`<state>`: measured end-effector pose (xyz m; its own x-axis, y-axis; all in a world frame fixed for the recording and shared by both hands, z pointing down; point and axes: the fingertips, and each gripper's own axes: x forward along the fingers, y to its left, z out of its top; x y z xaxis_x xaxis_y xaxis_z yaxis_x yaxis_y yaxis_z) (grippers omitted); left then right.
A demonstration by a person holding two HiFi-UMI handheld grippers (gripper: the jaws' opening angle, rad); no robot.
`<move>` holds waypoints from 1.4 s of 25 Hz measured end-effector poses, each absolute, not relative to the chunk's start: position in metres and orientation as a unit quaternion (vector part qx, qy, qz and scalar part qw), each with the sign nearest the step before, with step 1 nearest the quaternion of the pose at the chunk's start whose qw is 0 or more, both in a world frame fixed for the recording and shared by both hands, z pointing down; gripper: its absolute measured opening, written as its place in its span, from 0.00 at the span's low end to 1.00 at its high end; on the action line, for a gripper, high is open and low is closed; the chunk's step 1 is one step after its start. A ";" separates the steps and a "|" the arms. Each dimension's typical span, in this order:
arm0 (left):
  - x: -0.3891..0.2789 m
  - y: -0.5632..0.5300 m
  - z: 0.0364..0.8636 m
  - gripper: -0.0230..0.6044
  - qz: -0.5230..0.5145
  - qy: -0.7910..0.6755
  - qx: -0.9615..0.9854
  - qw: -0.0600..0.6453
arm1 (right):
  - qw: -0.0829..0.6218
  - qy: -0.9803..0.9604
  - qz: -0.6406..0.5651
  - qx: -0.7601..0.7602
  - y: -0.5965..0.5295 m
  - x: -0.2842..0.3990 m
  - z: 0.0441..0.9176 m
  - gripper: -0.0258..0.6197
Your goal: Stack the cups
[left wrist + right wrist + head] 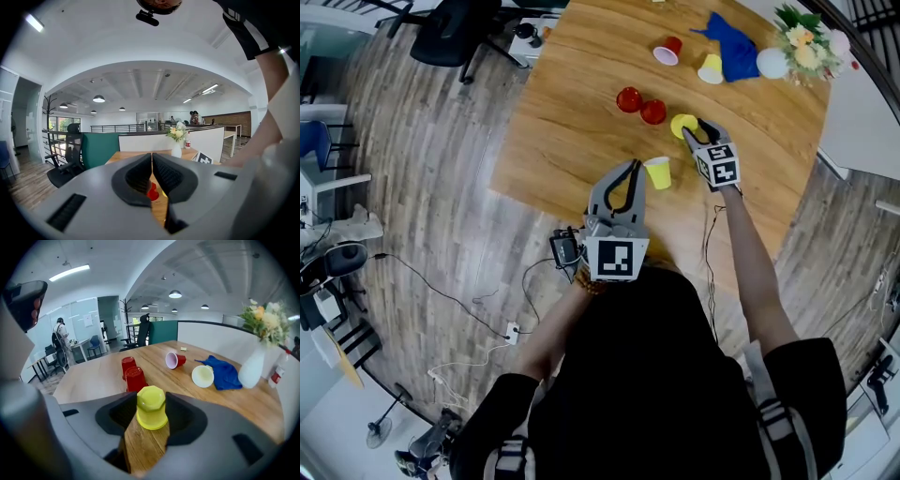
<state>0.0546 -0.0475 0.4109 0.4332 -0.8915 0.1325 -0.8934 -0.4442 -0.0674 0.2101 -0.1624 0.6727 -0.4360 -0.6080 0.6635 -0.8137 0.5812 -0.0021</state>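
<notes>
Right gripper view: shows right gripper (695, 130) clamped on yellow cup (151, 409), pads against both flanks, cup mouth-down on the table (103, 371). Grips around the body, probably so as to lift it straight up and lower it over another upturned cup. Places 2 red cups (135, 378) just beyond, also mouth-down, close together; touching or not, cannot tell. Head view: puts second yellow cup (658, 172) mouth-down toward the table's near edge, next to the tips of left gripper (152, 161); by colour, the likely partner for the held one. Left gripper view: finds those jaws pressed together with nothing between, raised above the tabletop and pointing out across it, apparently kept clear while the other side works. Farther back: red cup on its side (667, 51) and pale yellow cup on its side (711, 68), both likely needing to be turned before stacking. Beside them blue cloth (733, 45) and white vase of flowers (773, 63) near the far corner, well apart from the working spot. Surface: warm wood-grain top, level, otherwise bare. Room: open office, grey plank floor (422, 169), black swivel chair (450, 33) at the table's far end, cables (441, 292) trailing, pendant lamps (175, 294) overhead. No stack begun yet.
</notes>
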 end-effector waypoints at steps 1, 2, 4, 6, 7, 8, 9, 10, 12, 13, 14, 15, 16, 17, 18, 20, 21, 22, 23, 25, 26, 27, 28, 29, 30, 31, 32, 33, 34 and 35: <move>0.054 -0.048 0.411 0.08 0.075 -0.528 0.846 0.006 | 0.318 -0.832 0.160 0.426 -0.164 0.208 0.673 0.35; 0.054 -0.048 0.411 0.08 0.076 -0.528 0.846 0.007 | 0.321 -0.832 0.156 0.424 -0.165 0.205 0.674 0.35; 0.053 -0.048 0.412 0.08 0.073 -0.530 0.845 0.010 | 0.326 -0.832 0.155 0.421 -0.164 0.201 0.679 0.35; 0.055 -0.048 0.412 0.08 0.069 -0.529 0.846 0.009 | 0.326 -0.830 0.159 0.424 -0.164 0.201 0.683 0.35; 0.055 -0.048 0.411 0.08 0.066 -0.530 0.846 0.007 | 0.323 -0.830 0.161 0.426 -0.164 0.200 0.684 0.35; 0.053 -0.048 0.410 0.08 0.064 -0.530 0.845 0.005 | 0.320 -0.830 0.163 0.427 -0.164 0.197 0.684 0.35; 0.052 -0.047 0.410 0.08 0.066 -0.531 0.845 0.006 | 0.318 -0.830 0.165 0.428 -0.164 0.194 0.684 0.35; 0.052 -0.047 0.411 0.08 0.069 -0.531 0.845 0.009 | 0.316 -0.830 0.168 0.429 -0.165 0.193 0.684 0.36; 0.057 -0.047 0.415 0.08 0.075 -0.527 0.846 0.014 | 0.314 -0.829 0.174 0.429 -0.165 0.196 0.685 0.36; 0.060 -0.047 0.416 0.08 0.075 -0.525 0.848 0.015 | 0.311 -0.830 0.178 0.428 -0.163 0.198 0.685 0.43; 0.061 -0.047 0.416 0.08 0.074 -0.522 0.850 0.014 | 0.306 -0.830 0.183 0.429 -0.161 0.199 0.684 0.51; 0.062 -0.046 0.415 0.08 0.071 -0.520 0.851 0.011 | 0.298 -0.828 0.187 0.436 -0.159 0.200 0.681 0.53; 0.061 -0.045 0.414 0.08 0.068 -0.518 0.853 0.006 | 0.288 -0.824 0.192 0.449 -0.156 0.202 0.678 0.53; 0.059 -0.044 0.414 0.08 0.066 -0.518 0.853 0.003 | 0.279 -0.817 0.198 0.464 -0.151 0.203 0.677 0.53; 0.058 -0.043 0.416 0.08 0.068 -0.518 0.852 0.003 | 0.269 -0.809 0.205 0.480 -0.144 0.205 0.677 0.53; 0.061 -0.041 0.420 0.08 0.076 -0.517 0.852 0.011 | 0.254 -0.792 0.217 0.511 -0.128 0.215 0.678 0.53; 0.064 -0.041 0.421 0.08 0.078 -0.515 0.854 0.013 | 0.251 -0.783 0.222 0.524 -0.117 0.220 0.679 0.53; 0.067 -0.041 0.420 0.08 0.078 -0.511 0.856 0.012 | 0.251 -0.776 0.228 0.531 -0.105 0.223 0.682 0.53; 0.069 -0.040 0.420 0.08 0.079 -0.507 0.858 0.010 | 0.253 -0.772 0.236 0.534 -0.092 0.221 0.687 0.53; 0.073 -0.035 0.424 0.08 0.082 -0.499 0.863 0.012 | 0.254 -0.772 0.254 0.525 -0.067 0.211 0.696 0.53; 0.075 -0.031 0.427 0.08 0.086 -0.495 0.865 0.015 | 0.253 -0.775 0.260 0.518 -0.056 0.204 0.699 0.53; 0.076 -0.028 0.431 0.08 0.091 -0.490 0.867 0.016 | 0.251 -0.779 0.263 0.511 -0.046 0.196 0.701 0.53; 0.076 -0.025 0.434 0.08 0.096 -0.483 0.870 0.016 | 0.251 -0.783 0.264 0.505 -0.039 0.187 0.702 0.53; 0.076 -0.022 0.437 0.08 0.101 -0.475 0.874 0.015 | 0.251 -0.785 0.263 0.501 -0.033 0.179 0.702 0.53; 0.076 -0.020 0.440 0.08 0.104 -0.469 0.877 0.016 | 0.253 -0.787 0.261 0.499 -0.029 0.172 0.702 0.53; 0.076 -0.017 0.443 0.08 0.105 -0.464 0.879 0.019 | 0.257 -0.789 0.258 0.495 -0.026 0.167 0.703 0.53; 0.075 -0.016 0.447 0.08 0.106 -0.462 0.880 0.022 | 0.262 -0.792 0.256 0.489 -0.025 0.162 0.705 0.53; 0.075 -0.015 0.452 0.08 0.109 -0.460 0.881 0.026 | 0.264 -0.796 0.255 0.482 -0.026 0.156 0.706 0.53; 0.076 -0.014 0.458 0.08 0.113 -0.457 0.882 0.029 | 0.263 -0.799 0.257 0.476 -0.027 0.150 0.707 0.54; 0.077 -0.014 0.464 0.08 0.117 -0.452 0.884 0.032 | 0.263 -0.802 0.259 0.470 -0.028 0.145 0.708 0.54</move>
